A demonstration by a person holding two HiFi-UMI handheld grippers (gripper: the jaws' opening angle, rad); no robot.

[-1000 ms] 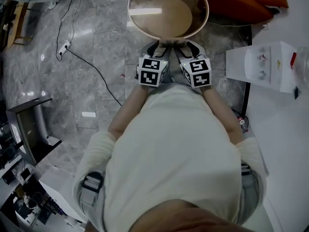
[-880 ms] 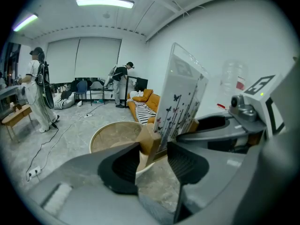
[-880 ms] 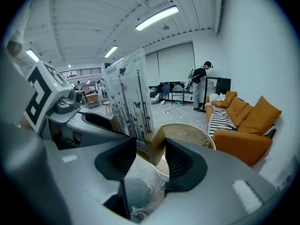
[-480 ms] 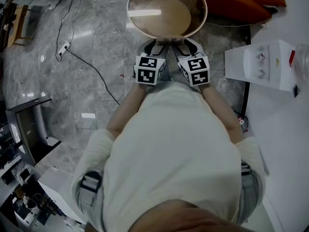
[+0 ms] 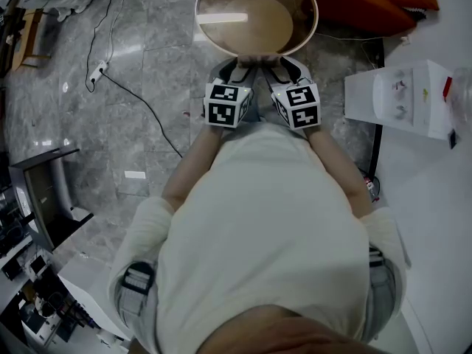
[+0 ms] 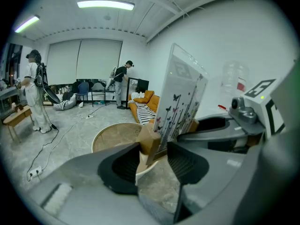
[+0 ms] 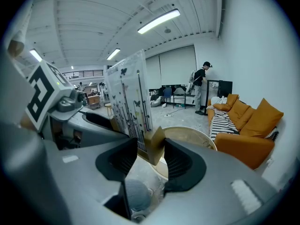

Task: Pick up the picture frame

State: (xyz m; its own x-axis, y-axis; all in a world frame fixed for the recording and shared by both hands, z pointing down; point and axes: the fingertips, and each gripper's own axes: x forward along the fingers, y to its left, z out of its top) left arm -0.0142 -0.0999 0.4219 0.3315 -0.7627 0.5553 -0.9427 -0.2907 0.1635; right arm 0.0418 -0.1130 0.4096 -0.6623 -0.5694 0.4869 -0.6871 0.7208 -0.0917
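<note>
The picture frame (image 6: 180, 102) is a clear upright panel printed with butterflies and stems, standing on wooden foot blocks. My left gripper (image 6: 152, 156) is shut on one foot block, with the panel rising to the right of its jaws. From the other side my right gripper (image 7: 150, 156) is shut on the frame's (image 7: 129, 102) other block. In the head view the two grippers, left (image 5: 237, 68) and right (image 5: 280, 66), sit side by side at the near rim of the round table (image 5: 310, 28). There the frame between them is barely visible.
The round glass-topped table (image 6: 101, 137) lies just beyond the jaws. An orange sofa (image 5: 369, 2) is at the back right, a white cabinet (image 5: 398, 98) at the right. A cable with a power strip (image 5: 99, 72) runs over the marble floor. People (image 6: 35, 90) stand far off.
</note>
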